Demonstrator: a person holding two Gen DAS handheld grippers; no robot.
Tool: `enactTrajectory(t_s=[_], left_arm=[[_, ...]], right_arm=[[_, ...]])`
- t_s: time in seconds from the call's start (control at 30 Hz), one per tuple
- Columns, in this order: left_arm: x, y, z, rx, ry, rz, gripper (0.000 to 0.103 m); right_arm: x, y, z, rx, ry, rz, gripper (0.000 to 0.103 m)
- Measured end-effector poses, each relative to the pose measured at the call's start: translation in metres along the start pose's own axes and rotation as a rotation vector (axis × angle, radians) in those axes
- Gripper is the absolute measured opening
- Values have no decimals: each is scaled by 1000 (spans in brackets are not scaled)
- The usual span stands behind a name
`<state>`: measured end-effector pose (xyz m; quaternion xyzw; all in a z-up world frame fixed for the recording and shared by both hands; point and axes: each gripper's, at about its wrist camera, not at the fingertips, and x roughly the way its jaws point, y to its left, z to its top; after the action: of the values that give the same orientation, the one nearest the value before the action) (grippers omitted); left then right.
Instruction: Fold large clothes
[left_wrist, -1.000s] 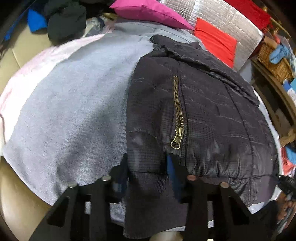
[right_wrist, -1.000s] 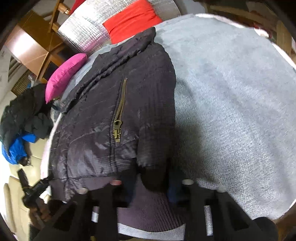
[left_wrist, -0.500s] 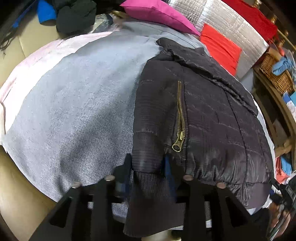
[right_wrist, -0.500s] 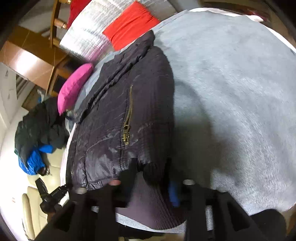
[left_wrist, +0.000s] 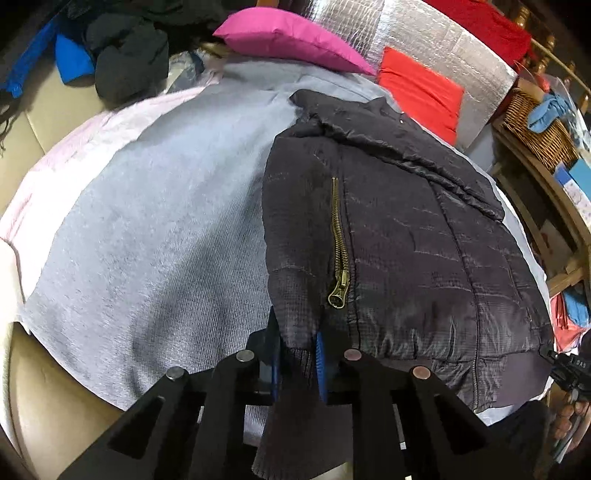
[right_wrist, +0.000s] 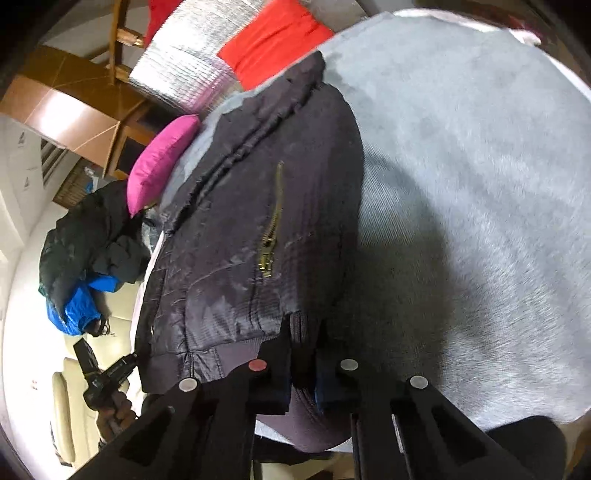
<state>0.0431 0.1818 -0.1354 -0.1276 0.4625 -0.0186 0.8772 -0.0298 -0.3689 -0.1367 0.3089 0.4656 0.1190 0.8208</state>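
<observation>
A dark quilted padded jacket with a brass pocket zip (left_wrist: 388, 240) is seen lying half-folded on a grey ribbed blanket (left_wrist: 155, 229) spread over a rounded surface, its ribbed knit hem hanging toward the near edge. On the left, the left gripper (left_wrist: 297, 363) is closing on the hem corner, with the blue-lined pads pressed against a bunched fold of the fabric. On the right, the right gripper (right_wrist: 303, 363) is clamped shut on the ribbed hem band at the other side of the same panel. Trouble would probably come from the slippery shell fabric — only a narrow bite of hem is held on each side, so the cloth could be dragged out of either grip once lifted. If only the top layer has been caught, the layer beneath would be left behind and the fold skewed. The blanket could also be snagged and pulled along — it lies directly under both pinches. The zip pull (left_wrist: 338, 295) might catch too.
</observation>
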Motion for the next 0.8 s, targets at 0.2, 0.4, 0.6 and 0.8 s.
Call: enactTrajectory(t_s=[0.2,0.4,0.6,0.8], left_arm=[[7,3,-7,-13,13,11,16],[13,3,-6,-3,26,15,17],[26,-4,3,-21,19,53,25],[31,-4,2,-42,12,54,46]], right_arm=[[2,-6,-6,10,16,-15,9],[0,-13,-7,7,33,-19,9],[1,-12,0,-25,7,-35,30],[-4,-14,5,-21,-31,-77,75]])
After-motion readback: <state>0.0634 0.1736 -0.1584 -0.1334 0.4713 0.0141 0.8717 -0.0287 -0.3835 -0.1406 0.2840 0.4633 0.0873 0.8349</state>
